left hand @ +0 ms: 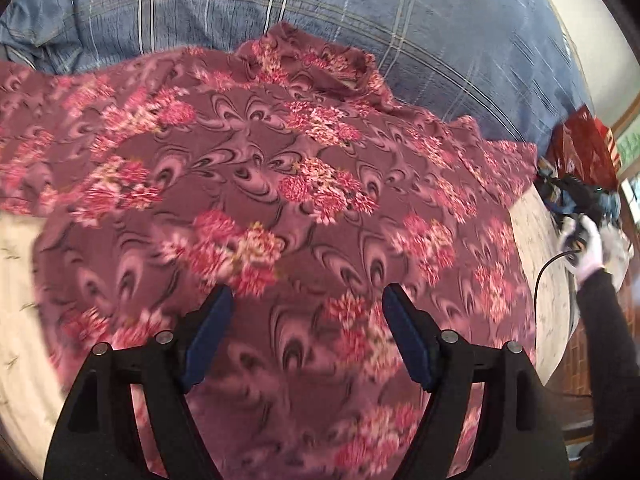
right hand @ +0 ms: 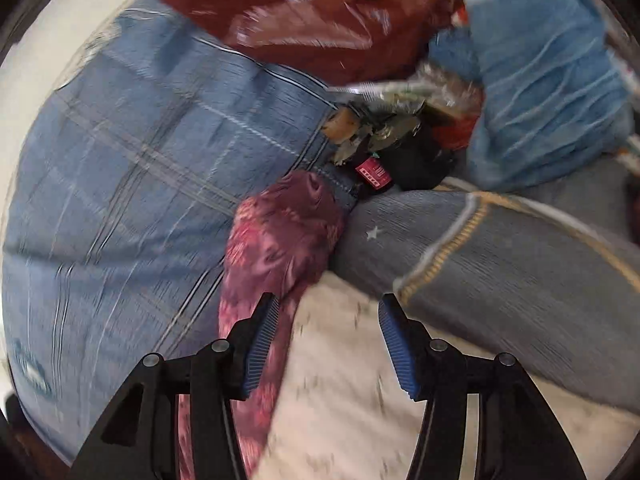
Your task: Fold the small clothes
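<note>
Floral garment [left hand: 280, 184] lies spread beneath the wide-apart left gripper [left hand: 307, 296]; its edge sits just beside the wide-apart right gripper [right hand: 328, 304].

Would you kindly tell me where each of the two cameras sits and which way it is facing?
Left wrist: sits on the left gripper, looking forward and down over the spread floral garment toward the plaid blue bedding; its open fingers show, as does the gloved right hand at far right.
Right wrist: sits on the right gripper, looking at a floral sleeve, grey jeans and a red bag; only its open fingers show.
Shared: the floral garment, the plaid bedding, the red bag.
</note>
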A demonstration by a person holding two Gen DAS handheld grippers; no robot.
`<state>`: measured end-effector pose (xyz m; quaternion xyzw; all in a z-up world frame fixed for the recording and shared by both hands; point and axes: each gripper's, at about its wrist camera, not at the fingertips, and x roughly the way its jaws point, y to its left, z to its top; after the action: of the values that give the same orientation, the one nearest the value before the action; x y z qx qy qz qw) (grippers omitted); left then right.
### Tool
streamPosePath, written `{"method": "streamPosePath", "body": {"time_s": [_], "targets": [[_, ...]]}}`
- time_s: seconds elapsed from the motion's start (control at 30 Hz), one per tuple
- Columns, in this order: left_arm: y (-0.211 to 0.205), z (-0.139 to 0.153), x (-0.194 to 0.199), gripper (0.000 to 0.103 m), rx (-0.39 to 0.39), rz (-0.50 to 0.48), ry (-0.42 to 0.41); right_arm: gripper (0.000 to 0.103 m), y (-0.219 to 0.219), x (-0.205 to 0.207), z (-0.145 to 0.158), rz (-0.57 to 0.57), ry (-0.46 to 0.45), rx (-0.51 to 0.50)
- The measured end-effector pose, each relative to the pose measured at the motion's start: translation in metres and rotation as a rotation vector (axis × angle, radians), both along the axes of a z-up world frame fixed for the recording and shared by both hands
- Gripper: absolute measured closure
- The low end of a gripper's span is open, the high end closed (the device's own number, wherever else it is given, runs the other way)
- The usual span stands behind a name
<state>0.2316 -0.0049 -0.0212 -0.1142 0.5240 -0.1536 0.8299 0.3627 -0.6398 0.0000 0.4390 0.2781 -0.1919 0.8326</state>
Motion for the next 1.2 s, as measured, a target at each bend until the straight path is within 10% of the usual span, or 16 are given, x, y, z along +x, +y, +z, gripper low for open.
{"method": "streamPosePath", "body": {"time_s": [0.3,0.43,0.77,1.2], "targets": [[-0.02,-0.006,0.001,0.022,0.127,-0.034,-0.083,0.035,-0.007,0.087,-0.032,0.097,0.0,0.061],[-0.028,-0.004,-0.003,0.022,0.185,-0.078,-0.107,0.096,-0.001,0.084,-0.029,0.092,-0.047,0.067],[0.002,0.012,0.015,0.022,0.039,-0.019,-0.184,0.097,0.031,0.01,0.058,0.091,-0.175,-0.134],[0.041,0.003,0.043,0.022,-0.086,0.083,-0.072,0.097,0.269,0.023,0.087,0.545,-0.181,-0.212]]}}
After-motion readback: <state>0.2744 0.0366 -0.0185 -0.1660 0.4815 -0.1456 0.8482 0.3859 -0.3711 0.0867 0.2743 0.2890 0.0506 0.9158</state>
